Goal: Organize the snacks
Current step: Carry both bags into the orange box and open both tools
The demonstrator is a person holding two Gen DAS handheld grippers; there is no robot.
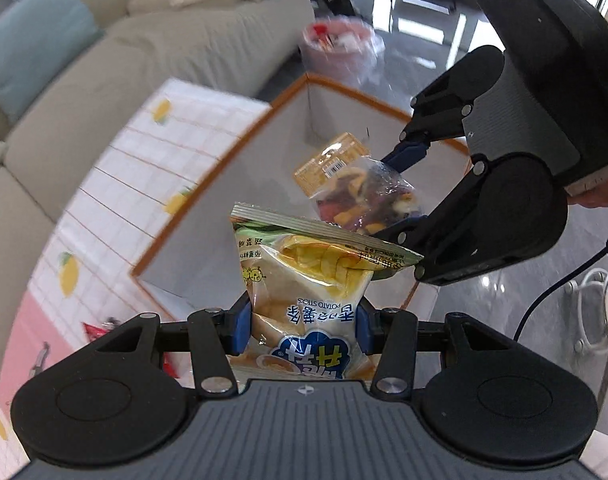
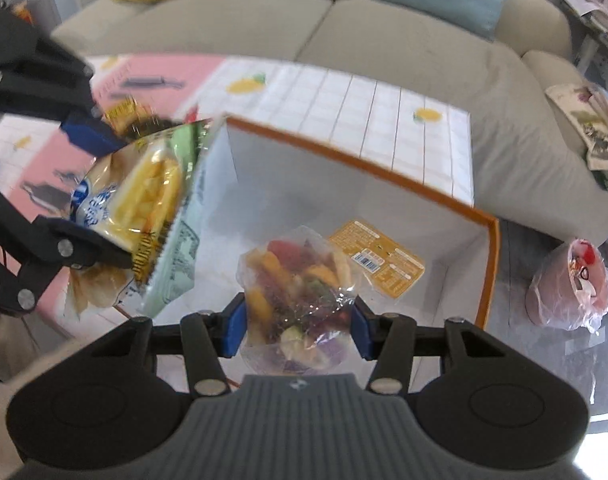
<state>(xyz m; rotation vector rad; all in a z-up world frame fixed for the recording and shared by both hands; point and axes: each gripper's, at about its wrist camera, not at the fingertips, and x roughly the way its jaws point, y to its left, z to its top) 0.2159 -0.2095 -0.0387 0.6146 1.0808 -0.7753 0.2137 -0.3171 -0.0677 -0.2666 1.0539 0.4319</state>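
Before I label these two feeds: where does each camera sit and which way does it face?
Left wrist: on the left claw, looking down at its potato sticks bag above the orange-rimmed box; the right claw shows.
Right wrist: on the right claw, looking down at its dried fruit bag; the left claw shows.
Shared: box, bags, sofa.

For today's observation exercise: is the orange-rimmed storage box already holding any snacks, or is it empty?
Apparently empty: the orange-rimmed storage box shows only bare white floor and walls. The potato sticks bag and mixed fruit-chip bag hang above it in the grippers.
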